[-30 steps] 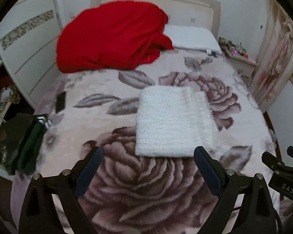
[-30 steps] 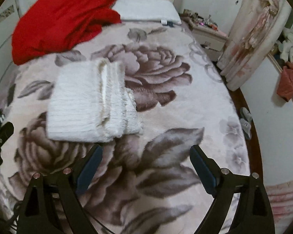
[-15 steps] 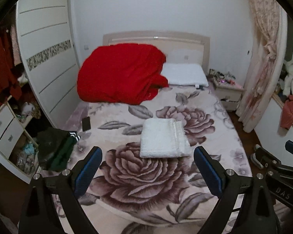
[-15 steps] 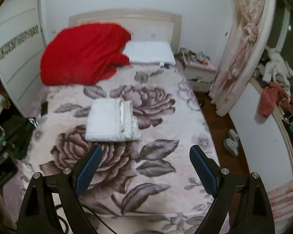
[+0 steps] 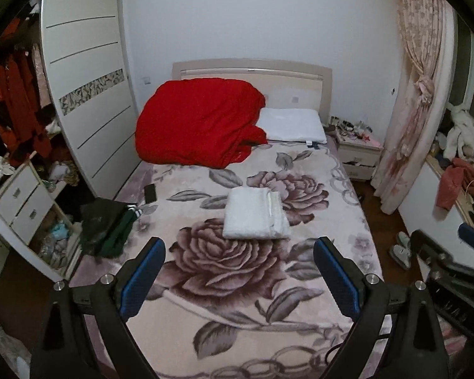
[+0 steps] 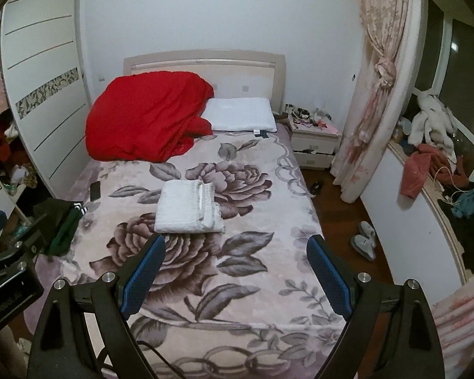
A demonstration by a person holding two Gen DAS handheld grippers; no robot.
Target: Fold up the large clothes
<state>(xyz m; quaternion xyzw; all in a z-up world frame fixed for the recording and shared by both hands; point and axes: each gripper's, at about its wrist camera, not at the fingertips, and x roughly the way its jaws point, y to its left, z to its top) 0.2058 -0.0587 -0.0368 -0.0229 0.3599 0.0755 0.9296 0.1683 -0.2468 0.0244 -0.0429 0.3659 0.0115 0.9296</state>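
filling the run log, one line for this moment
garment: white sweater folded on bed | left gripper: open, empty | right gripper: open, empty

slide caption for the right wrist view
Open right gripper above a floral bed, folded white garment lying flat.

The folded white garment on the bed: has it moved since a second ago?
No. The folded white garment lies on the same rose of the bed cover; only the cameras backed away.

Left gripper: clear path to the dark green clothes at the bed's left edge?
Probably yes. The left gripper is open and empty, and only bare floral blanket lies between it and the dark green clothes. They're well off to its left, so it needs a swing over.
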